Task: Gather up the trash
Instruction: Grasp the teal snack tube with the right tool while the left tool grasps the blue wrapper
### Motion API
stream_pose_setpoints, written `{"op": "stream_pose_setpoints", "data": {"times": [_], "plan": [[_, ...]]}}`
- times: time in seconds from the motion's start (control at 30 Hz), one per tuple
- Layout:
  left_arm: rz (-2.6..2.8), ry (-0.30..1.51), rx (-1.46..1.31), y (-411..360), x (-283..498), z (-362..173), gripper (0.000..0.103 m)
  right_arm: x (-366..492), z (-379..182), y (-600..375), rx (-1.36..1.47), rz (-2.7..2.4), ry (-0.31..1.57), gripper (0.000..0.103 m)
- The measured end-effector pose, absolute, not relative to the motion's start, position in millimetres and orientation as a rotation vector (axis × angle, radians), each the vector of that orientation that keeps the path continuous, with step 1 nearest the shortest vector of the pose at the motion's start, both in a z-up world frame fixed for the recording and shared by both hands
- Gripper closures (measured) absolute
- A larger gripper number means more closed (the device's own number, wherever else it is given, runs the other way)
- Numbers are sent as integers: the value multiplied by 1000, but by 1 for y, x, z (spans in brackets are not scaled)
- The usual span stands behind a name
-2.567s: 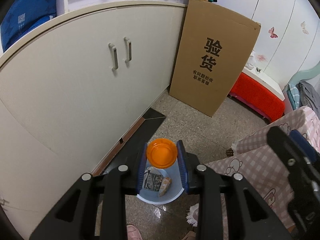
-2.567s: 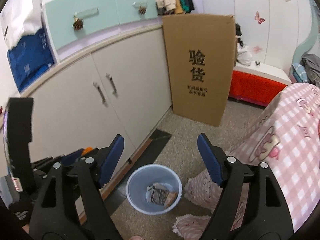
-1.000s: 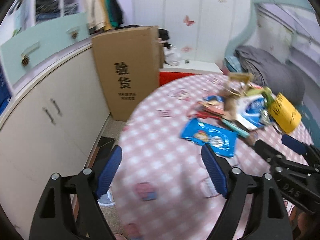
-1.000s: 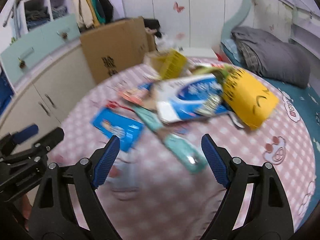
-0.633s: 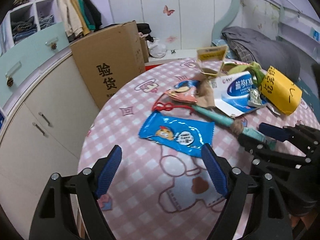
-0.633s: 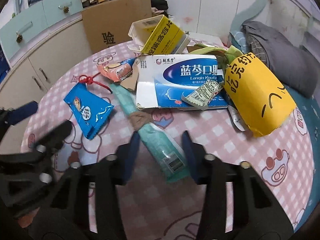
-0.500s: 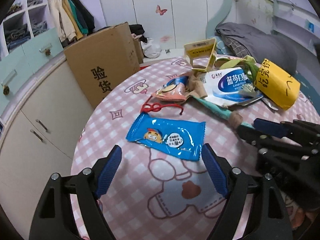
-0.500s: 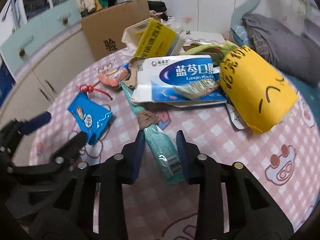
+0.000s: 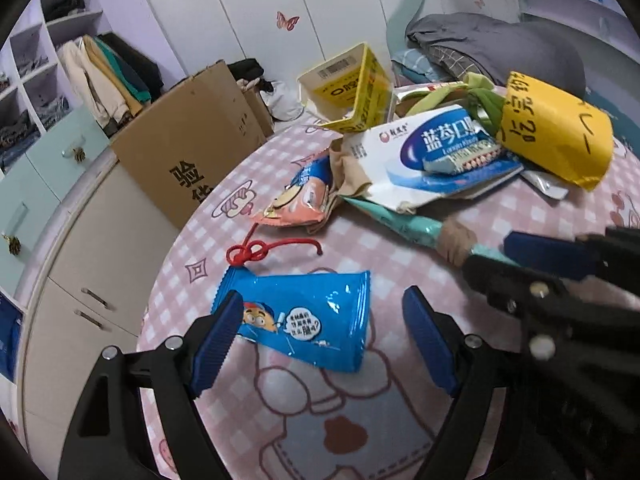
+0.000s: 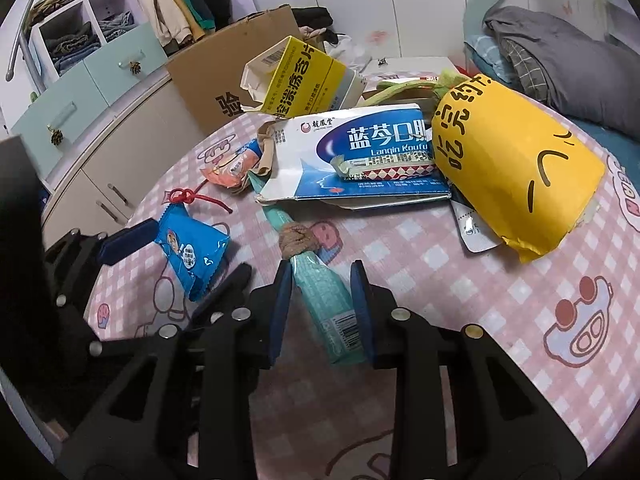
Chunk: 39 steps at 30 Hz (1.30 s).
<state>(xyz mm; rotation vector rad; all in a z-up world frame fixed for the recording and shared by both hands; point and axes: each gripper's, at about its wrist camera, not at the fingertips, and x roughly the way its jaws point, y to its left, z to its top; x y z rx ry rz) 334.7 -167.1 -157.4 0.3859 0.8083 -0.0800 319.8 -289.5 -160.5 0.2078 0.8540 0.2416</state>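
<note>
left gripper [image 9: 320, 336]: we hold it spread wide around blue snack packet [image 9: 304, 316], not pinching.
right gripper [image 10: 320, 304]: we're closing on teal wrapper [image 10: 326, 300]; contact unclear.
left to do: whole pile on table [image 10: 460, 280], 0 pieces lifted.

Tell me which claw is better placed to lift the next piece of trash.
Right. The right claw already straddles the teal tube, nearly closed; the left claw is wide open around the blue wrapper.
</note>
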Motion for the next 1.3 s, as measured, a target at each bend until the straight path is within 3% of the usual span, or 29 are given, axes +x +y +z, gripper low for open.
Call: {"op": "stream_pose_setpoints", "data": {"times": [0.1,0.13,0.17,0.23,0.57,1.13,1.27,1.3], "plan": [[-143,824,345,-163,335,-157,61,318,-160,-289,204,245,847,76],[-148,833,334,-161,335,-157,84,317,-159,-286,196,244,844,76],[-156,839,322,-159,336,-157,94,316,-159,-285,191,243,845,77],[-158,851,284,-151,336,-157,102,312,-158,-280,180,244,842,78],[-220,786,42,-82,289,-136,103,280,-140,-248,180,300,785,94],[-252,724,-99,-6,231,-128,103,273,-145,-192,56,246,820,93],[-252,717,-89,-5,226,-131,103,276,-151,-188,50,229,836,87],[-252,717,-90,-6,226,-131,103,277,-153,-187,46,226,841,81]]}}
